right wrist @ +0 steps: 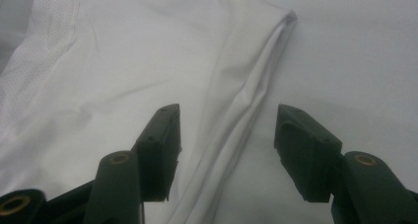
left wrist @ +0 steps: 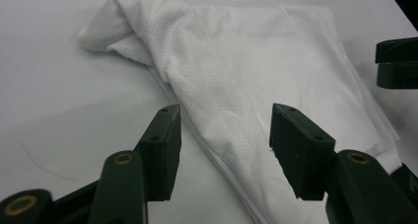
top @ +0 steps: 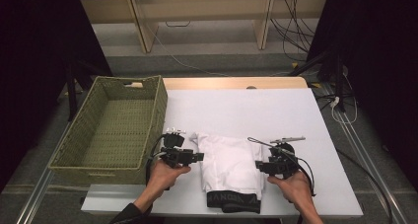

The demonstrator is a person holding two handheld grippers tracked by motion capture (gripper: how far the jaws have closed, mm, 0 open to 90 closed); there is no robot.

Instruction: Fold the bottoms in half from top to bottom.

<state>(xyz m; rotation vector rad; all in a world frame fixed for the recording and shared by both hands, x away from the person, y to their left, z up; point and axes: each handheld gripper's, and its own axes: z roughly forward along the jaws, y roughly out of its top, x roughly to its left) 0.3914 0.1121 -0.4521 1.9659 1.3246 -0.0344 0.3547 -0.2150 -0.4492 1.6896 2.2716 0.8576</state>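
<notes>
A folded white garment (top: 230, 162) with a black waistband (top: 233, 202) lies on the white table (top: 246, 105) near its front edge. My left gripper (top: 201, 157) sits at the garment's left side, pointing toward it. In the left gripper view its jaws stand open (left wrist: 224, 135) above the folded left edge of the cloth (left wrist: 246, 61), not pressing it. My right gripper (top: 257, 165) is at the garment's right side. Its jaws are open too (right wrist: 226, 135), straddling the creased right edge of the cloth (right wrist: 123, 61) without gripping it.
A green woven basket (top: 160, 100) stands on the left part of the table, close to the left hand. The right gripper's jaw tips (left wrist: 397, 61) show at the right edge of the left gripper view. Cables trail from both grippers.
</notes>
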